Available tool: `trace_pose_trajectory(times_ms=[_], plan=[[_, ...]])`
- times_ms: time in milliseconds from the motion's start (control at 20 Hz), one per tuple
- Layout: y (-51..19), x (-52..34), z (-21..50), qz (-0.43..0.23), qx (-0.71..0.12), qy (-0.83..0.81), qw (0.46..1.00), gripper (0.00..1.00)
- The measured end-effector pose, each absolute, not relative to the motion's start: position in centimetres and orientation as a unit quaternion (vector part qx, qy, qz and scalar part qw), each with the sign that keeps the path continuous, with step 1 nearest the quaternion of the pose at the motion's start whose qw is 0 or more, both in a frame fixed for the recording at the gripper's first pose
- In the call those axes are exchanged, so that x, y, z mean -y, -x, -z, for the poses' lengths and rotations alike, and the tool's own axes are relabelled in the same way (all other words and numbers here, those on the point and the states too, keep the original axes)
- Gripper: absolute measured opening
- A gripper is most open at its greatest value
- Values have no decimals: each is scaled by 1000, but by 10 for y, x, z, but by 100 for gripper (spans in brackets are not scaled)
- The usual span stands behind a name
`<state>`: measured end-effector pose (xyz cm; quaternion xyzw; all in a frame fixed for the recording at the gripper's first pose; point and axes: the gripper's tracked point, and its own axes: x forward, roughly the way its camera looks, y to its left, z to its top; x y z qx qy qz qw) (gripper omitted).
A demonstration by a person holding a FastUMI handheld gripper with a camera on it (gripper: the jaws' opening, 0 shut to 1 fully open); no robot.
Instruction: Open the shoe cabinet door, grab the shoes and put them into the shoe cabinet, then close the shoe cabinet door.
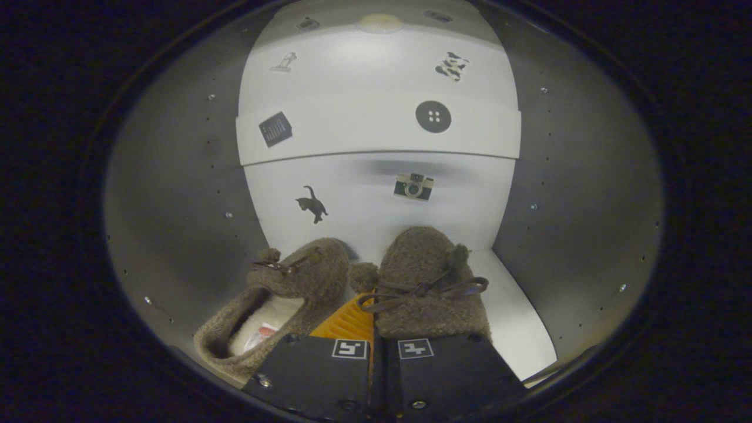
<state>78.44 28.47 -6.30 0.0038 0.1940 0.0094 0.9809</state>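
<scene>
**Slippers inside shoe cabinet, gripper clamped on one**

Left side wall [176, 194] of shoe cabinet [581, 194] grey, dotted with small screws and shelf-pin holes. Left slipper [282, 299] brown and fuzzy, pale lining showing through its opening, small label inside, bow on top; lying on the cabinet floor [517, 317] angled toward the left wall, toe near the back panel [376, 194]. Gripper [369, 320] at bottom centre, fingers nearly together, ribbed pad [346, 322] visible between the two slippers; appears clamped on the inner edge of the right slipper [429, 288], grip point itself hidden behind the gripper body. Right slipper same brown fuzz, dark lace bow [423, 291] on top, pom-pom [364, 276] beside it, toe pointing at the back panel, just beside the left slipper. White back panel carrying stickers: cat [311, 205], camera [414, 187]. White shelf [382, 132] above with barcode-like sticker [275, 128] and button sticker [433, 116]. Right side wall grey, same hole pattern.
</scene>
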Motion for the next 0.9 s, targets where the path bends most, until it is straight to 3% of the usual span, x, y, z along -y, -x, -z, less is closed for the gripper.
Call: trace_pose_trajectory(times_ms=[250, 550, 900], plan=[[-787, -285, 76, -9, -249, 7, 968, 10], [-782, -292, 72, -25, -255, -12, 967, 17], [-746, -290, 51, -17, -217, -7, 976, 65]])
